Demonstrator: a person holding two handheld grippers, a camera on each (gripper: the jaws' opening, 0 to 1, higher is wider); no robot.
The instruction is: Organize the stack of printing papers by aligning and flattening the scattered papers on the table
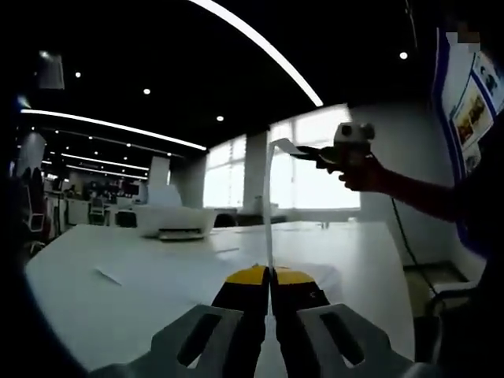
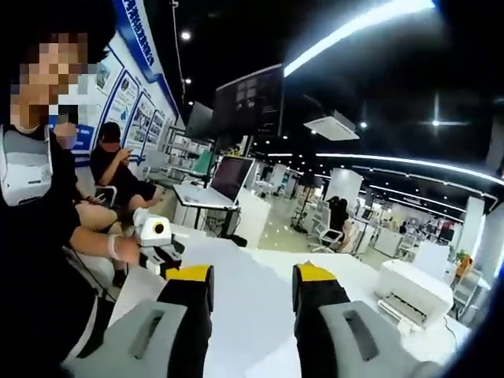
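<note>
My left gripper (image 1: 270,276) is shut on the lower edge of a white sheet of paper (image 1: 268,205), which stands upright and edge-on above the white table (image 1: 118,260). The sheet's curled top reaches my right gripper (image 1: 303,153), held by a hand at upper right. In the right gripper view my right gripper (image 2: 252,276) has its yellow-tipped jaws apart, with the white sheet (image 2: 248,315) lying between them. The left gripper (image 2: 161,256) sits at the sheet's far left end, in a hand. Other loose sheets (image 1: 106,276) lie flat on the table.
A white printer (image 1: 173,222) (image 2: 413,293) stands at the table's far side. A seated person (image 2: 118,169) and desks with monitors (image 2: 232,177) are beyond the table. A wall with posters (image 1: 472,110) runs along one side.
</note>
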